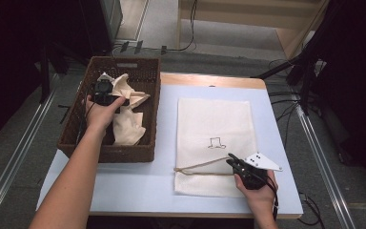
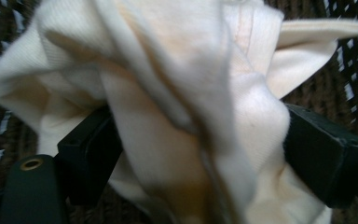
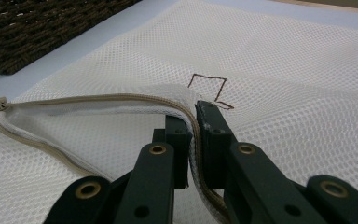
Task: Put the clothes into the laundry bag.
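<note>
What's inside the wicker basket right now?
The basket holds crumpled cream cloth, with the open left gripper reaching in around a fold. Whatever lies under the cloth is covered.

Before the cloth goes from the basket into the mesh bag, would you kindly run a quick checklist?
1. Right gripper shut on the mesh bag zipper edge: ok.
2. Bag mouth lifted open: ok, slightly.
3. Cream cloth between the left gripper jaws: ok.
4. Left jaws clamped on the cloth: not ok, they stand open.
5. Cloth free of the wicker basket: not ok, it is inside.
</note>
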